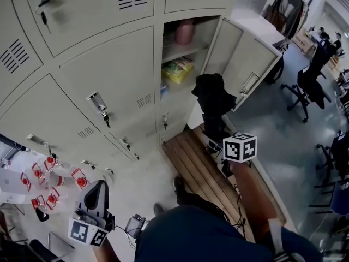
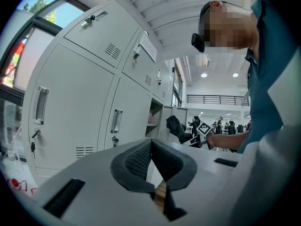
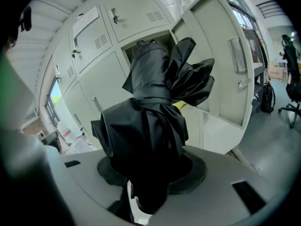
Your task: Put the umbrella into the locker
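A folded black umbrella (image 1: 214, 107) (image 3: 153, 126) is clamped in my right gripper (image 1: 218, 141) (image 3: 151, 173), whose jaws are shut on its lower end. It stands up in front of the open locker (image 1: 182, 48) (image 3: 155, 39), its tip close to the opening and just left of the swung-out door (image 1: 248, 64) (image 3: 230, 69). The locker holds a pink item on its top shelf and a yellow packet (image 1: 178, 70) below. My left gripper (image 1: 97, 198) (image 2: 151, 160) hangs low at the left, jaws shut with nothing between them. In the left gripper view the umbrella (image 2: 178, 127) shows far off.
Grey lockers (image 1: 92, 64) with closed doors fill the wall at the left. A wooden bench (image 1: 199, 165) lies under my right arm. Bottles with red caps (image 1: 49, 182) stand at the lower left. Office chairs (image 1: 311, 81) stand on the floor at the right.
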